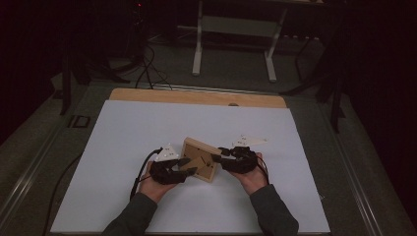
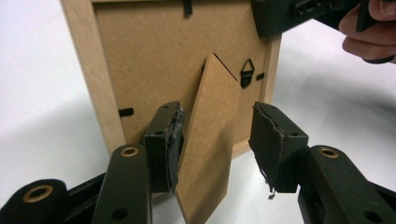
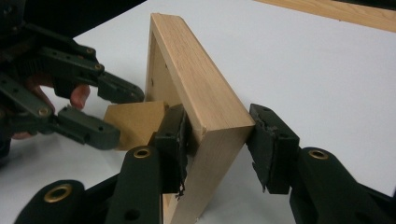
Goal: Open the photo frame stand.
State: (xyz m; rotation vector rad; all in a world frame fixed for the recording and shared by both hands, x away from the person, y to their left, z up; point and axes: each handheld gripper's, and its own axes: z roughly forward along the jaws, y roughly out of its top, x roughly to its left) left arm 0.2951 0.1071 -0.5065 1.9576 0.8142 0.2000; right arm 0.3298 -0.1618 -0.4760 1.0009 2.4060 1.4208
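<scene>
A light wooden picture frame (image 1: 199, 160) stands upright on the white sheet (image 1: 147, 128), between both hands. Its brown backboard (image 2: 140, 60) faces my left gripper (image 2: 219, 123), whose jaws are open around the fold-out stand (image 2: 210, 135); the left pad touches the stand and the right pad is clear of it. My right gripper (image 3: 222, 128) straddles the frame's near corner (image 3: 196, 79), left pad against the inner side and right pad a small gap away. The left gripper (image 3: 122, 114) shows behind the frame at the stand (image 3: 135, 121). In the high view the left gripper (image 1: 189, 166) and right gripper (image 1: 219, 155) flank the frame.
A metal hanger loop (image 2: 246, 72) sits on the backboard. The sheet lies on a wooden table whose far edge (image 1: 196, 97) shows. Beyond it, white support legs (image 1: 196, 49) and cables (image 1: 147, 69) lie on the dark floor.
</scene>
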